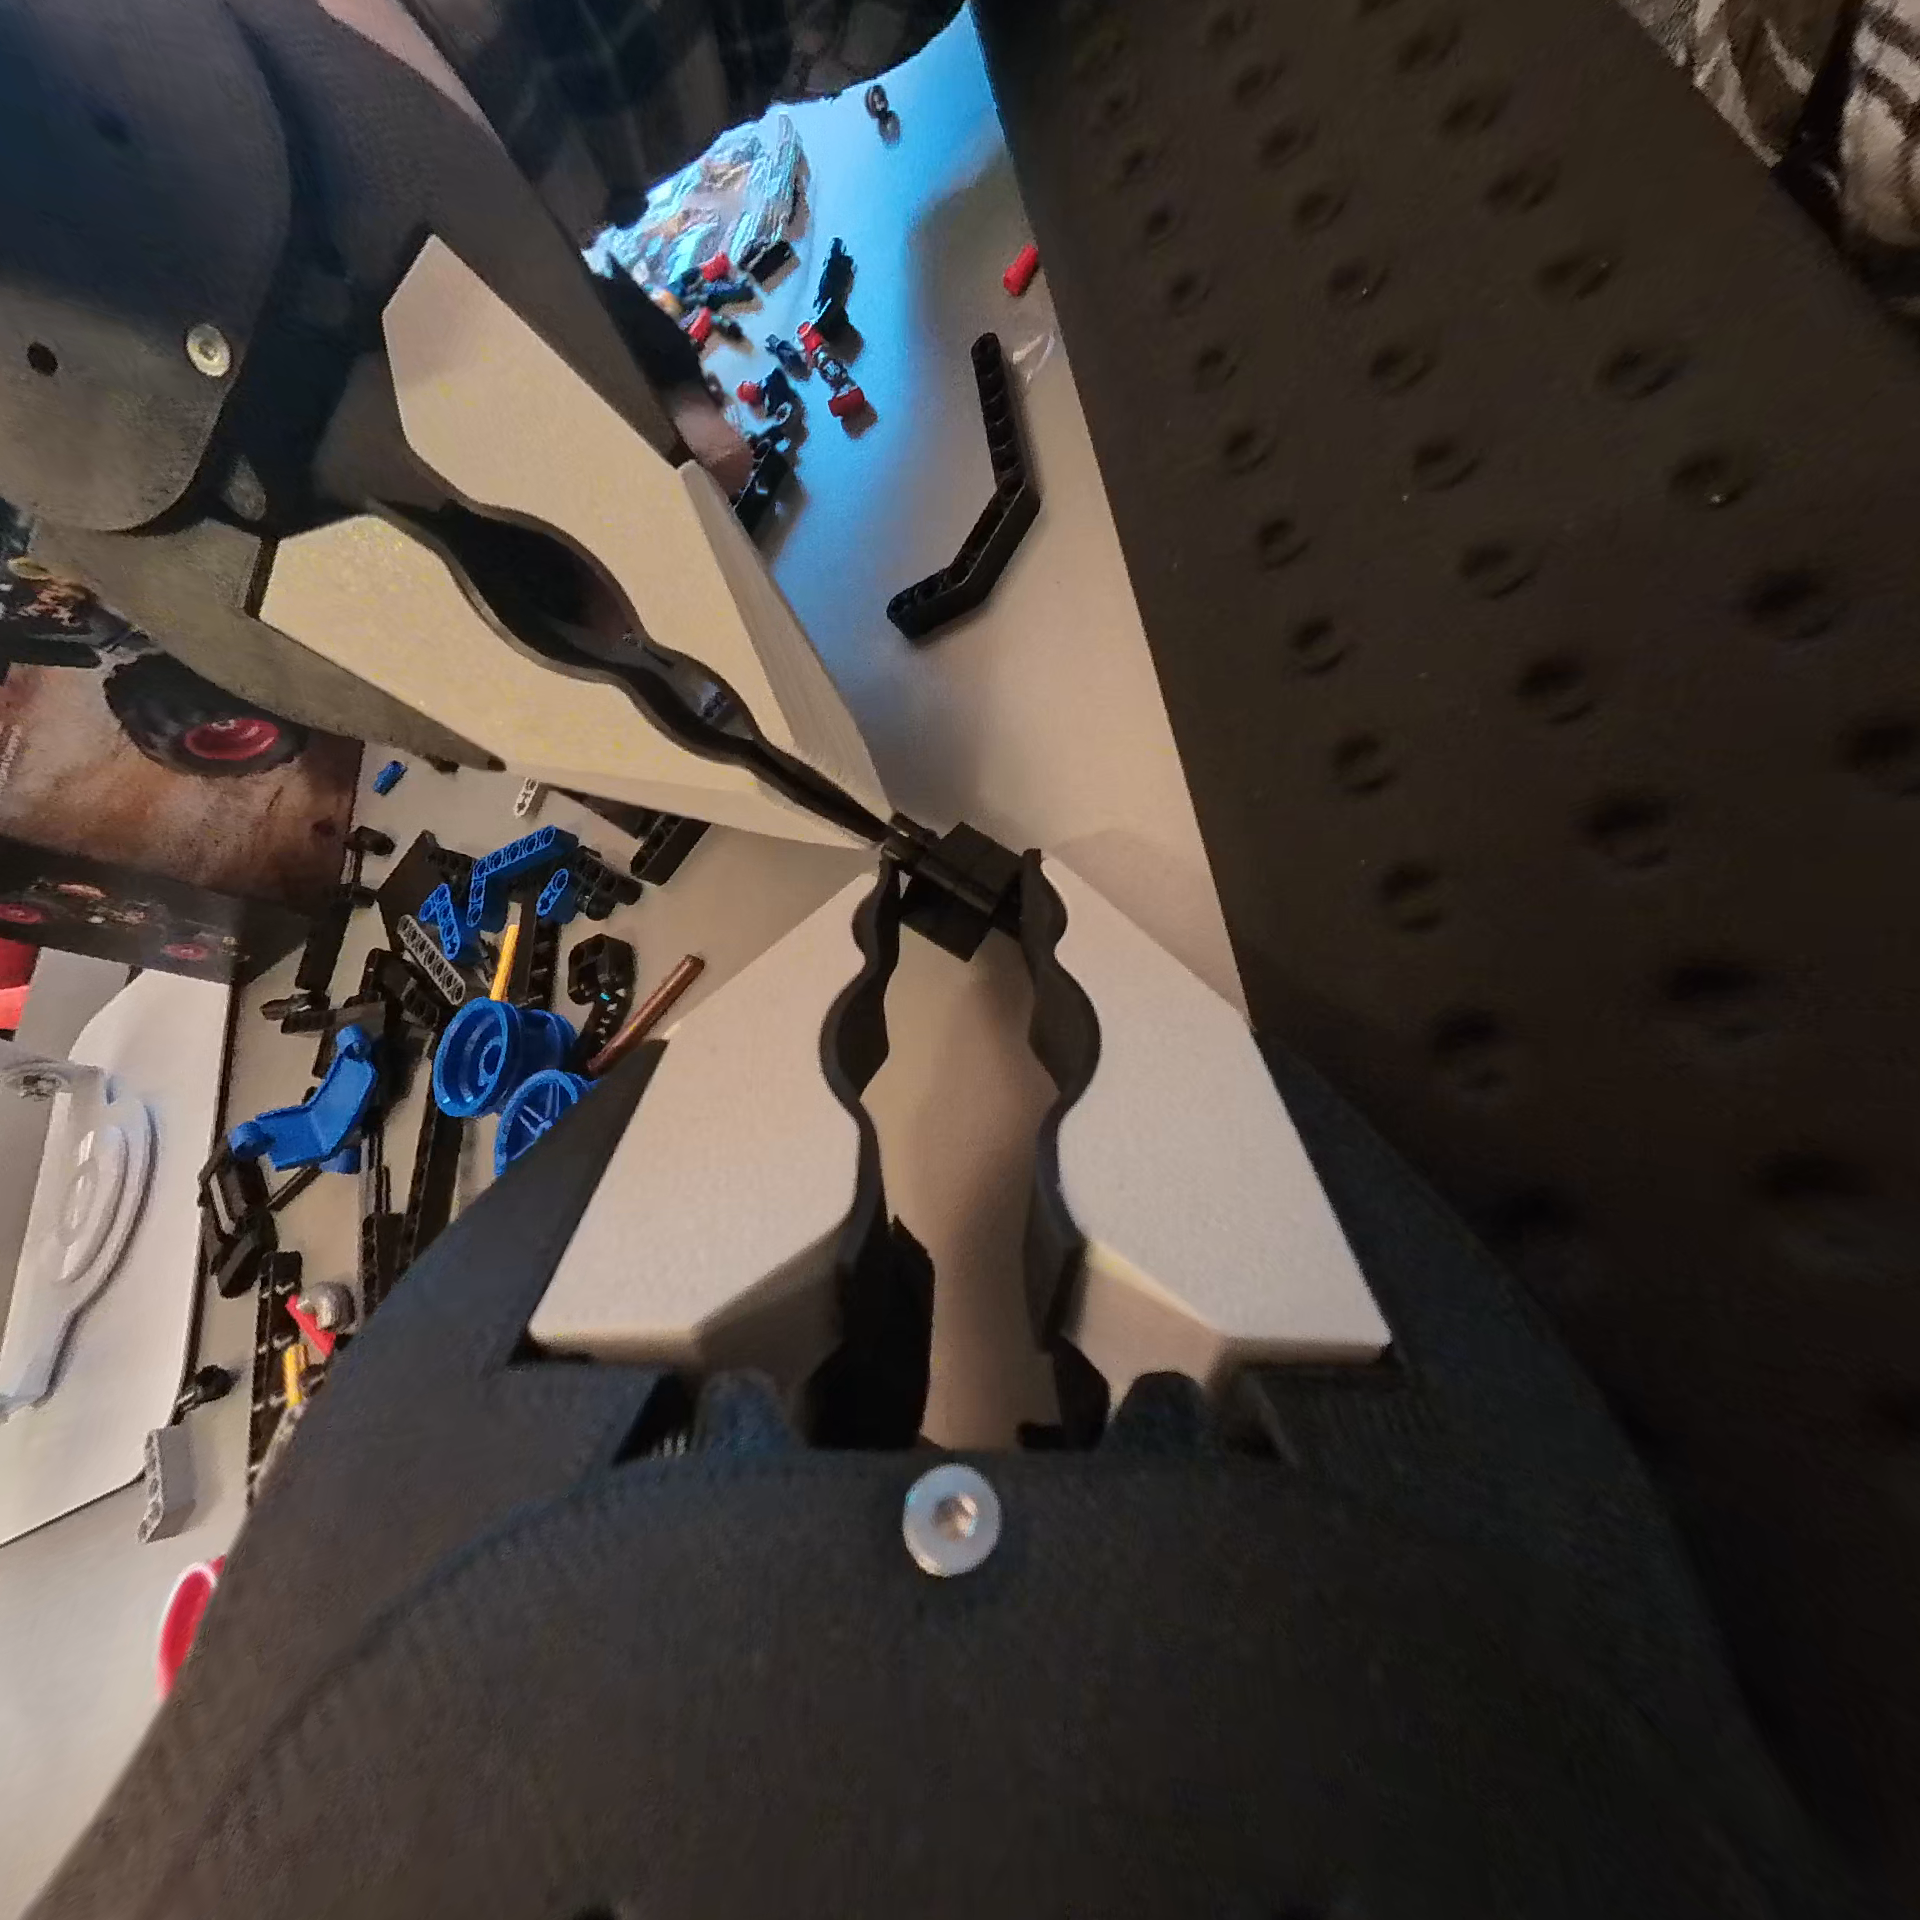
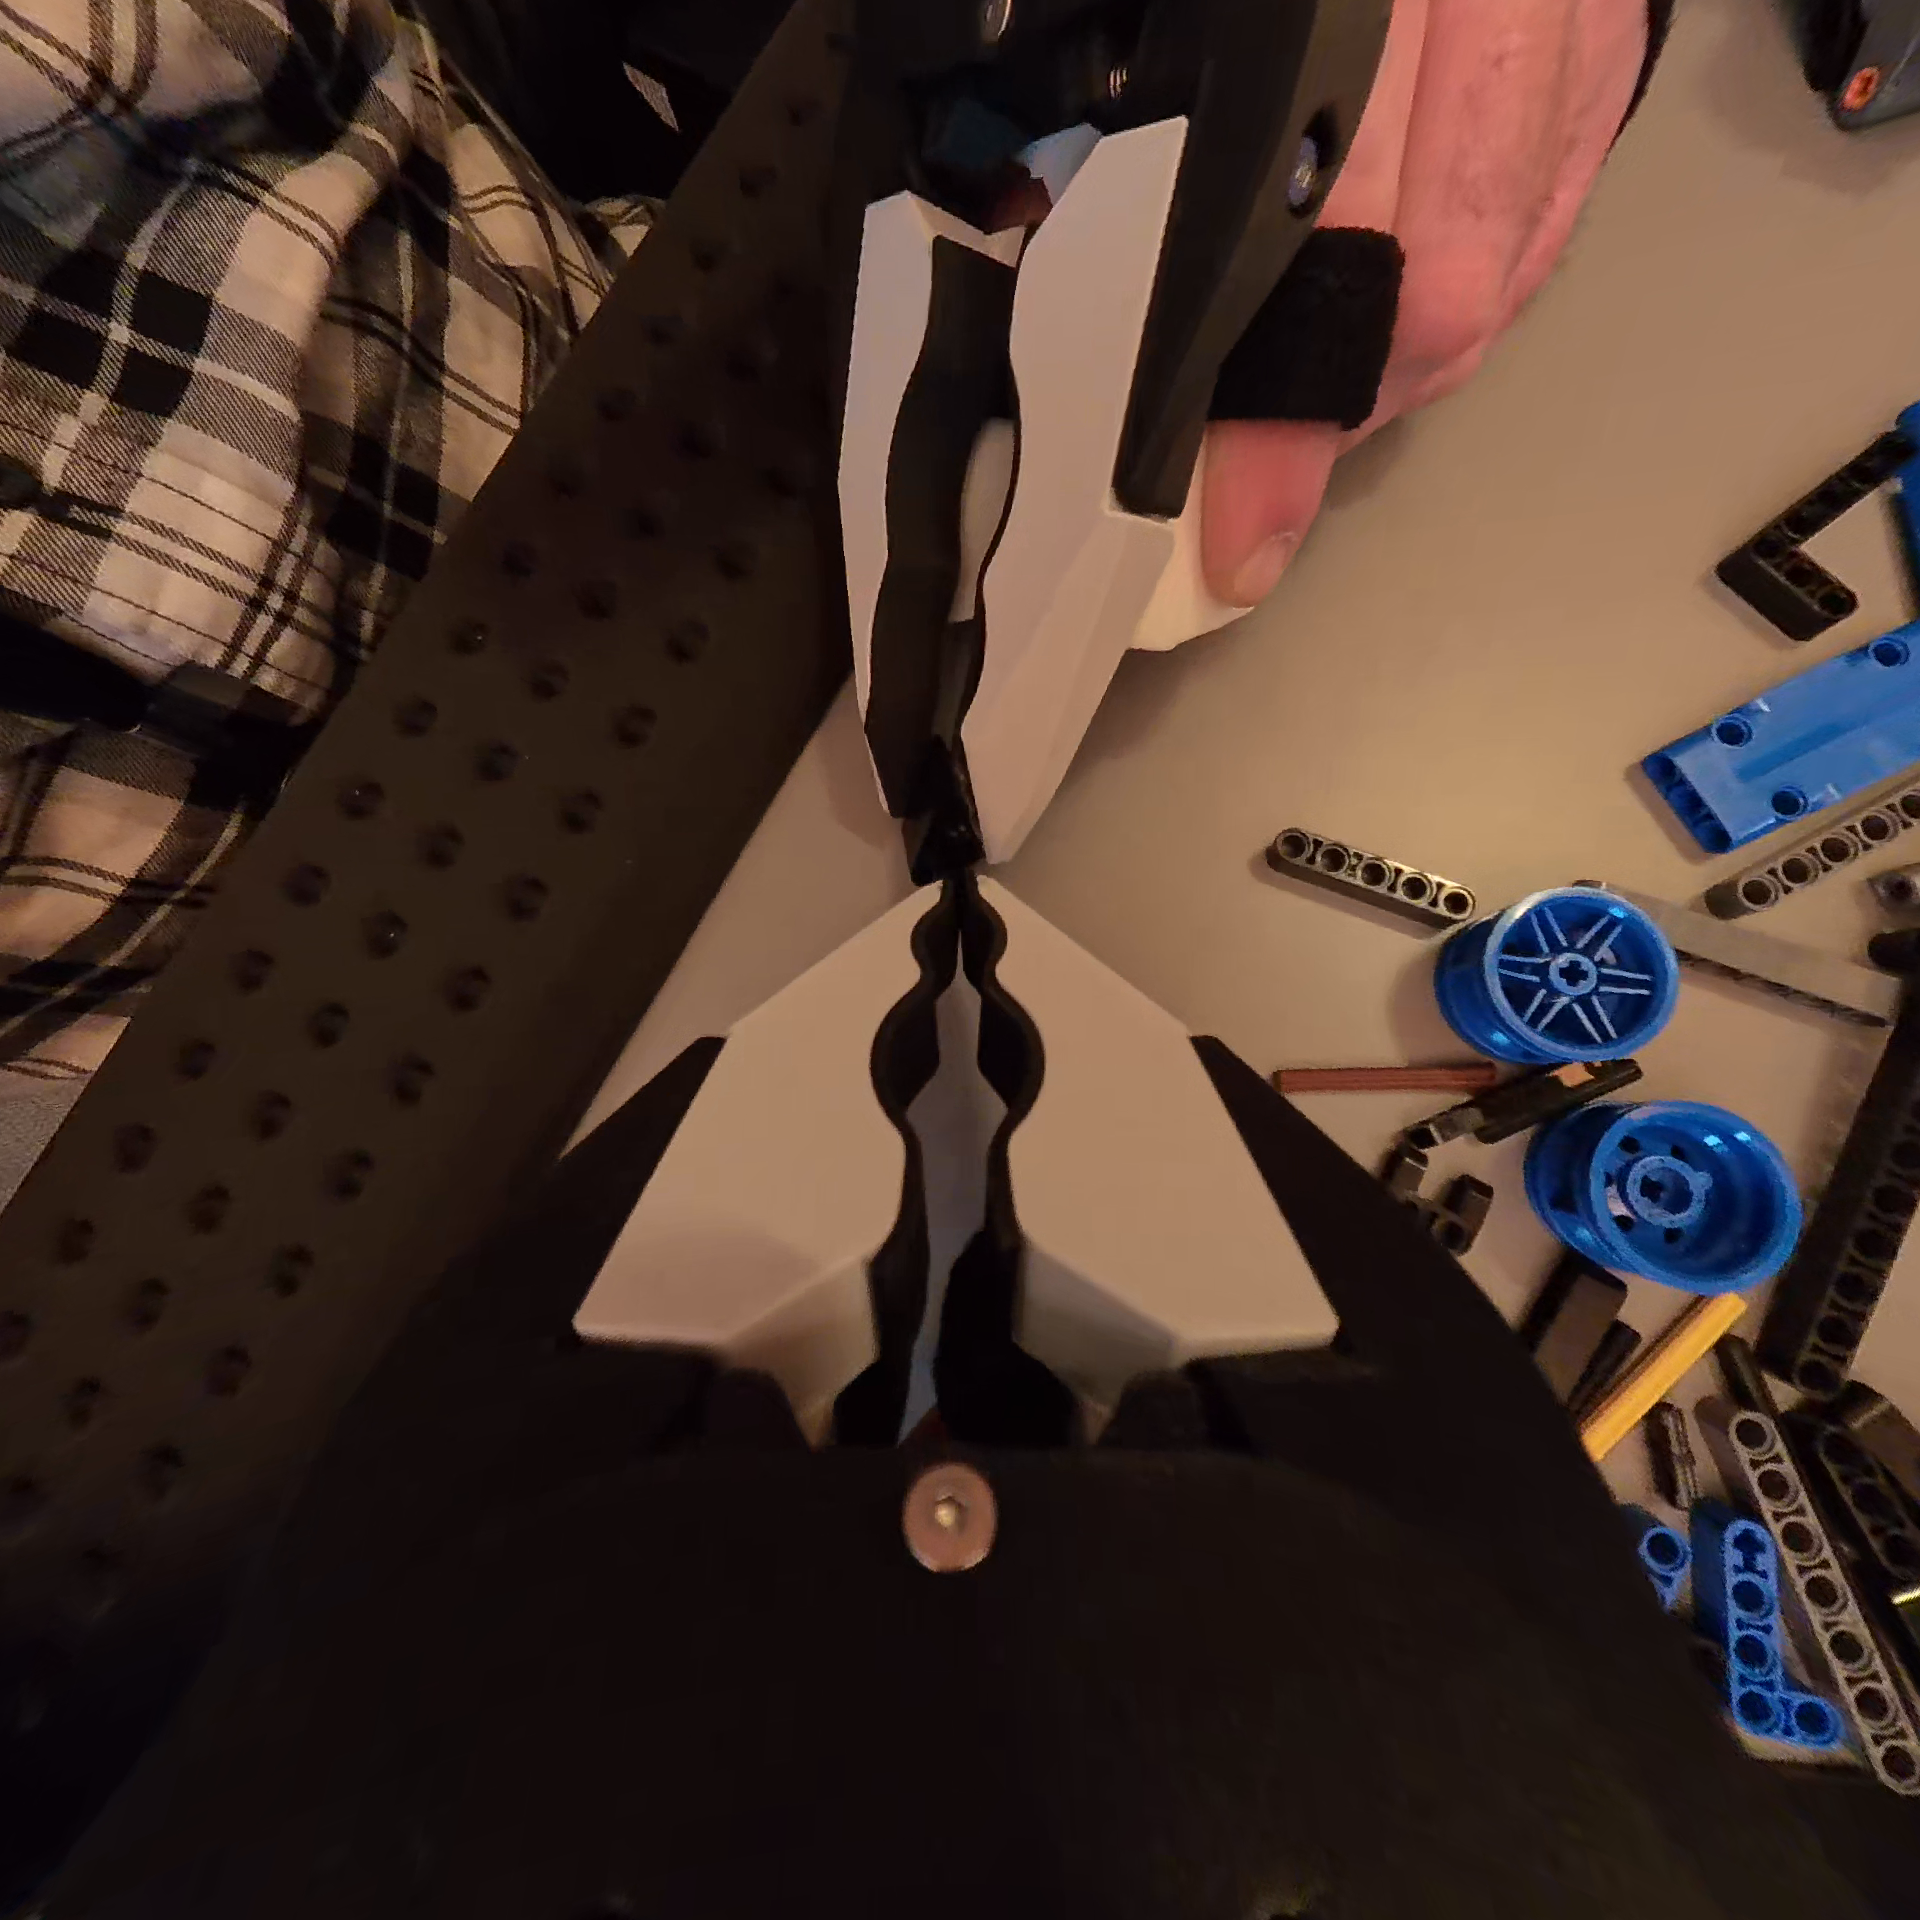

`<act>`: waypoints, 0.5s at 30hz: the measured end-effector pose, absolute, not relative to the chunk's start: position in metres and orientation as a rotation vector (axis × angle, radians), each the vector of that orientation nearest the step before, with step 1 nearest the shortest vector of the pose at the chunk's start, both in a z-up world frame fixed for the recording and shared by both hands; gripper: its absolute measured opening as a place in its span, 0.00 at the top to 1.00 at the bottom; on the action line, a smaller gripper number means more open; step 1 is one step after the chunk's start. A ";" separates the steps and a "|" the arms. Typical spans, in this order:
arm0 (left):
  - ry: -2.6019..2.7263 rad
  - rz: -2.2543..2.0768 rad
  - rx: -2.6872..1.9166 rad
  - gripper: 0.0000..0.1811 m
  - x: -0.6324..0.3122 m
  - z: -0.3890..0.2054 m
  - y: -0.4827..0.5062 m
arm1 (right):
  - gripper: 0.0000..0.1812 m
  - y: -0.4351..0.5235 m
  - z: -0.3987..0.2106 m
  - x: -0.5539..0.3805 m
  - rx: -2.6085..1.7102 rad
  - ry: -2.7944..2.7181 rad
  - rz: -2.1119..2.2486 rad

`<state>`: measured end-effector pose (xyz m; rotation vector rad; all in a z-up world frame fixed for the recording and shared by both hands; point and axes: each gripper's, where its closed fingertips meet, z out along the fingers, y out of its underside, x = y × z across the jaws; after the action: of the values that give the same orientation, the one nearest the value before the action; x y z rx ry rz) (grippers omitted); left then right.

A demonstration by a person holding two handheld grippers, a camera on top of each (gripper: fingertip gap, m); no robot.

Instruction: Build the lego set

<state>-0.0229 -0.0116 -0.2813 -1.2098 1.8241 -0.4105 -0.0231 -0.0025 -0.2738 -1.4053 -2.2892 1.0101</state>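
A: What has the left gripper (image 1: 954, 883) got?
B: It grips a small black block (image 1: 961, 888) at its tips, above the table (image 1: 935, 540).
A: And the right gripper (image 2: 961, 902)?
B: Pinched nearly closed, tips meeting that block (image 2: 943, 826); what it holds, I cannot tell.
A: Farther off?
B: Blue wheels (image 2: 1555, 971) and black beams (image 2: 1369, 876) lie scattered on the table.

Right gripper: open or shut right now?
Shut, apparently on something. In the right wrist view the right gripper has its fingertips pressed together at a small black piece held by the left gripper.

Close opposing wrist views above table (image 1: 935, 644)
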 end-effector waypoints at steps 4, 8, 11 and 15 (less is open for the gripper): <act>1.838 -0.415 -1.214 0.88 -0.023 -0.283 -0.012 | 1.00 -0.003 -0.278 -0.026 -1.412 -2.297 0.984; 1.837 -0.424 -1.224 0.88 -0.023 -0.284 -0.012 | 1.00 -0.003 -0.280 -0.027 -1.416 -2.302 0.953; 1.795 -0.418 -1.262 0.88 -0.022 -0.282 -0.003 | 1.00 0.011 -0.266 -0.022 -1.449 -2.232 0.906; 1.791 -0.483 -1.336 0.87 -0.024 -0.283 -0.001 | 0.92 0.038 -0.231 0.015 -1.521 -2.093 0.764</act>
<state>-0.0243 -0.0015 -0.2828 -1.3356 1.7908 -0.4828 0.0149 0.0380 -0.2310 -1.5214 -2.0926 0.7642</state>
